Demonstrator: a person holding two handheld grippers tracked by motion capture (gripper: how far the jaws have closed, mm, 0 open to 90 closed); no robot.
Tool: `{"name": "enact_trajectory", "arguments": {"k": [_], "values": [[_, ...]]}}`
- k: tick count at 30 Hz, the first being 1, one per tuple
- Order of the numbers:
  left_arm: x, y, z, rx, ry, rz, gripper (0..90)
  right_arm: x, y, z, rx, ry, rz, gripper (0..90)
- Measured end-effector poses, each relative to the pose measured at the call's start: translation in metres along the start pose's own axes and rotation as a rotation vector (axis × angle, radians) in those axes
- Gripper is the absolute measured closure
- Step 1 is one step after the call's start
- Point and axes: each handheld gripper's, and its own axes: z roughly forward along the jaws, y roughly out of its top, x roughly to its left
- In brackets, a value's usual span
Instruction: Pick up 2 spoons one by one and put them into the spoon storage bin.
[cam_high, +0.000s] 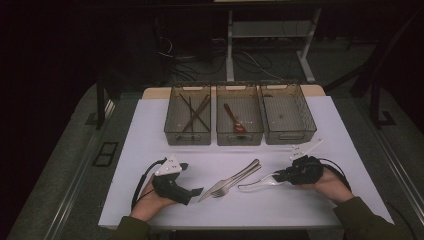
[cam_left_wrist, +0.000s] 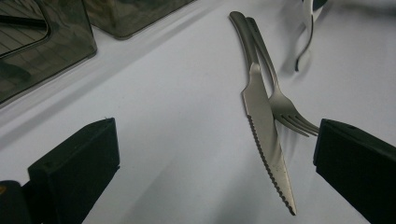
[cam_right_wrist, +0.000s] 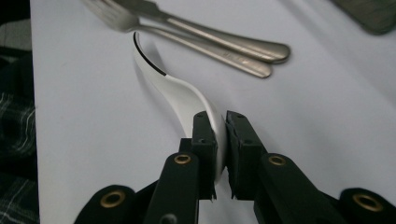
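A white plastic spoon (cam_high: 256, 183) lies low over the white table (cam_high: 150, 130), its handle end pinched between my right gripper's (cam_high: 281, 176) jaws. In the right gripper view the gripper (cam_right_wrist: 221, 135) is shut on the spoon (cam_right_wrist: 175, 88), whose bowl points away toward the metal cutlery. A steel knife (cam_high: 216, 188) and fork (cam_high: 239, 176) lie side by side at the table's middle. My left gripper (cam_high: 198, 191) rests open just left of them. In its own view that gripper (cam_left_wrist: 215, 163) has wide jaws, with the knife (cam_left_wrist: 266, 135) and fork (cam_left_wrist: 280, 100) ahead between them.
Three clear bins stand in a row at the back. The left bin (cam_high: 187, 141) holds dark chopsticks (cam_high: 195, 112), the middle bin (cam_high: 239, 141) a red spoon (cam_high: 234, 119), and the right bin (cam_high: 290, 139) looks bare. The person's hands reach in from the table's near edge.
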Motion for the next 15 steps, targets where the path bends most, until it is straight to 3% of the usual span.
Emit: {"name": "enact_trajectory", "arguments": {"k": [7,15], "values": [[0.0,0.0,0.0,-0.002,0.002,-0.005,0.0,-0.004,0.004,-0.014,-0.097,-0.044,0.057,82.5],[0.0,0.0,0.0,-0.001,0.004,-0.005,0.0,-0.007,0.012,-0.027,-0.179,-0.093,0.082,82.6]]}}
